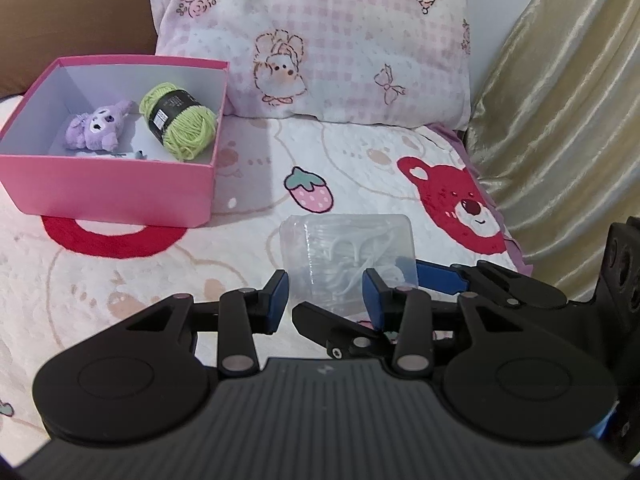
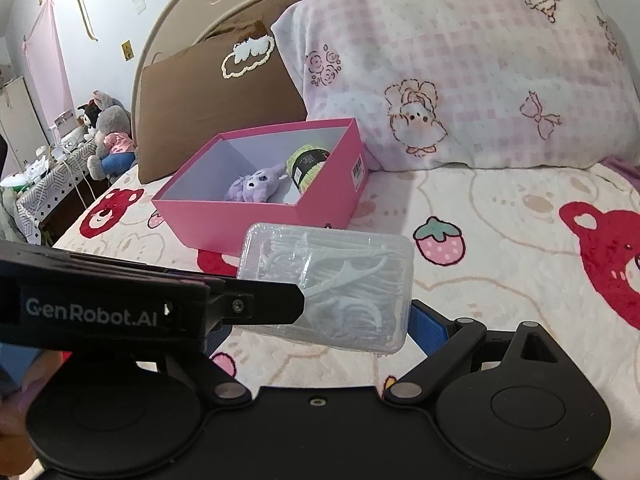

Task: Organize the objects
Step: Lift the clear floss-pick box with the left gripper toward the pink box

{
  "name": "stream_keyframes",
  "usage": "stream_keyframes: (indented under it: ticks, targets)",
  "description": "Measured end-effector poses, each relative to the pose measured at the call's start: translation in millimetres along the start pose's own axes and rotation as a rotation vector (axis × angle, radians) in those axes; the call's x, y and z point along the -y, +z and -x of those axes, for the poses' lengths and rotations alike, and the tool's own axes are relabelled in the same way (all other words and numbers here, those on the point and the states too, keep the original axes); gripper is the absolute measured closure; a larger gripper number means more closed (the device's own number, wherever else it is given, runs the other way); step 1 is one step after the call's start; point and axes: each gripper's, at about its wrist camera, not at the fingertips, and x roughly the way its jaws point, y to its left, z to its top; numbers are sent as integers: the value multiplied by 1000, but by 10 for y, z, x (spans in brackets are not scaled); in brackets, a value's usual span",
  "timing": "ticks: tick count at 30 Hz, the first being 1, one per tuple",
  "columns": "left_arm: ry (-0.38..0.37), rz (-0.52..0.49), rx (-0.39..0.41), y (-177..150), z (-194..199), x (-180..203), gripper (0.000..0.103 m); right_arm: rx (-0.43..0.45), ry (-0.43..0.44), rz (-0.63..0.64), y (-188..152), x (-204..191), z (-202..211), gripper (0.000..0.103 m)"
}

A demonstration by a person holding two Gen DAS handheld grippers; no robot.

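A clear plastic box of white floss picks (image 2: 328, 284) is held off the bed between my right gripper's (image 2: 320, 320) blue pads; one pad (image 2: 428, 326) shows at its right side. In the left wrist view the same box (image 1: 348, 258) sits just ahead of my left gripper (image 1: 326, 296), whose jaws stand open around its near end without closing on it. The right gripper's pad (image 1: 438, 276) reaches in from the right. A pink open box (image 1: 116, 184) on the bed holds a purple plush (image 1: 96, 126) and green yarn (image 1: 180, 120); it also shows in the right wrist view (image 2: 240, 220).
A bear-print blanket (image 1: 340, 168) covers the bed. A pink checked pillow (image 1: 320, 40) and a brown pillow (image 2: 208, 112) lie behind the box. A gold curtain (image 1: 560, 112) hangs at the right. A bedside table with stuffed toys (image 2: 104, 128) stands at far left.
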Motion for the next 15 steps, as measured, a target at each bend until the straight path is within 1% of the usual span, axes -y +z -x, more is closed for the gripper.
stream_keyframes:
  ticks: [3, 5, 7, 10, 13, 15]
  targets:
    - [41, -2, 4, 27, 24, 9, 63, -1, 15, 1, 39, -36, -43, 8]
    - [53, -7, 30, 37, 83, 13, 63, 20, 18, 1, 62, -71, -25, 8]
    - [55, 0, 55, 23, 144, -15, 64, 25, 18, 25, 98, -141, -21, 8]
    - [49, 28, 42, 78, 193, -117, 63, 9, 17, 53, 150, -235, -46, 8]
    - [26, 56, 54, 152, 249, -231, 64, 15, 10, 77, 254, -323, -61, 8]
    - [26, 57, 59, 227, 279, -287, 63, 13, 16, 73, 349, -362, -92, 8]
